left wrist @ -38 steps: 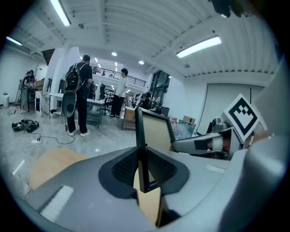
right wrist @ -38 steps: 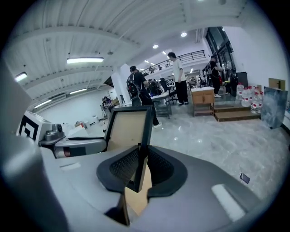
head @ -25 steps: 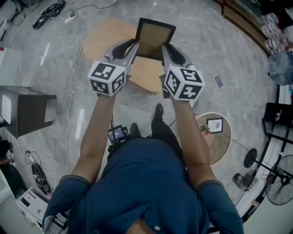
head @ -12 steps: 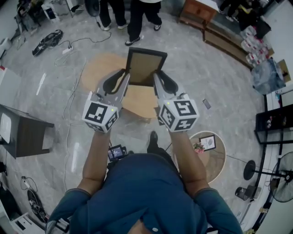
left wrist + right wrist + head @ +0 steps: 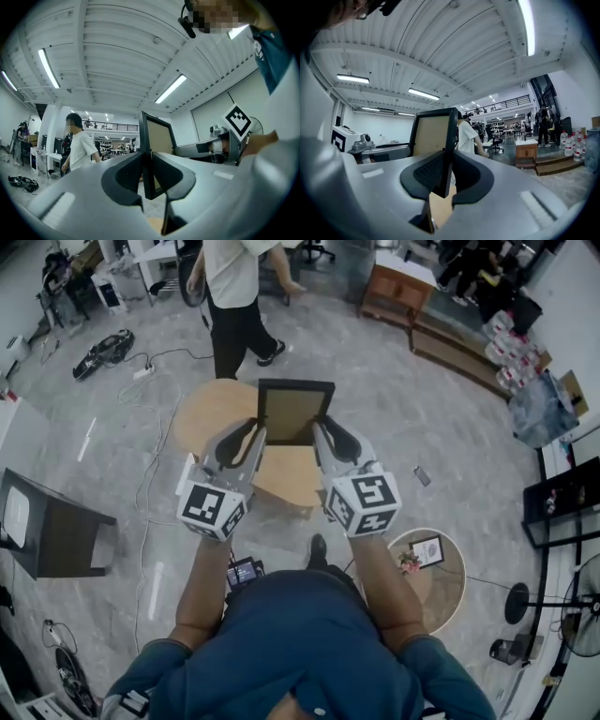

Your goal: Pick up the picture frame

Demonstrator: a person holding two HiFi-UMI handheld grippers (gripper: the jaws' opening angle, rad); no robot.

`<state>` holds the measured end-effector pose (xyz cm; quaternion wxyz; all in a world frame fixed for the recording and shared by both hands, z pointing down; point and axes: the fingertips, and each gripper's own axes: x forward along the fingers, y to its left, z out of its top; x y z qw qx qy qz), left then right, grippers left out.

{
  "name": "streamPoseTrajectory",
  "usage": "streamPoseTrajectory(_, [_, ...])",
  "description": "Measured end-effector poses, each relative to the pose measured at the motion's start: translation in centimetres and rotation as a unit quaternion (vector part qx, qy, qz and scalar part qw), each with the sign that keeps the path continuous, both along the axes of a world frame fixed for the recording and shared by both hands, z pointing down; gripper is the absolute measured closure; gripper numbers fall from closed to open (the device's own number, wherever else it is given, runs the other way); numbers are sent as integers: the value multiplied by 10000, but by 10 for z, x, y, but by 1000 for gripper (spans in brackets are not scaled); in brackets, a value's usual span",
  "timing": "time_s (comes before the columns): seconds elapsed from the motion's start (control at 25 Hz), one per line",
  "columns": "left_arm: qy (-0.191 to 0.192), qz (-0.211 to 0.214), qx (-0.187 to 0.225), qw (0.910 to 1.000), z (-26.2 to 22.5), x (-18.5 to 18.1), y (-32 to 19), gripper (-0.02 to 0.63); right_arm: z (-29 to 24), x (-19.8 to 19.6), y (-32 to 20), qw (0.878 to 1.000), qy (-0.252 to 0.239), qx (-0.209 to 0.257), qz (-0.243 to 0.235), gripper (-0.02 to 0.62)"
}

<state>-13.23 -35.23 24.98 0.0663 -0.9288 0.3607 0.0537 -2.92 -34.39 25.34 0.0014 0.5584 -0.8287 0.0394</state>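
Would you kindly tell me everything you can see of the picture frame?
The picture frame is a rectangular black border around a tan, board-like panel. It is held upright over the round wooden table, clamped at its lower side edges by the left tongs and the right tongs.

No text or number can be read; only coded square markers are borne by the left claw [image 5: 255,435] and right claw [image 5: 321,435]

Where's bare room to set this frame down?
The round wooden table under the picture frame looks bare, left of the frame and beneath it. The small round table at lower right is crowded by a small framed picture and flowers.
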Motion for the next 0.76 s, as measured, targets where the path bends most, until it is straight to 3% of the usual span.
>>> streamPoseTrajectory(0.76, [3, 34, -30, 10000, -2, -6, 5, 548, 0, -6, 5, 10000, -72, -57, -1, 531])
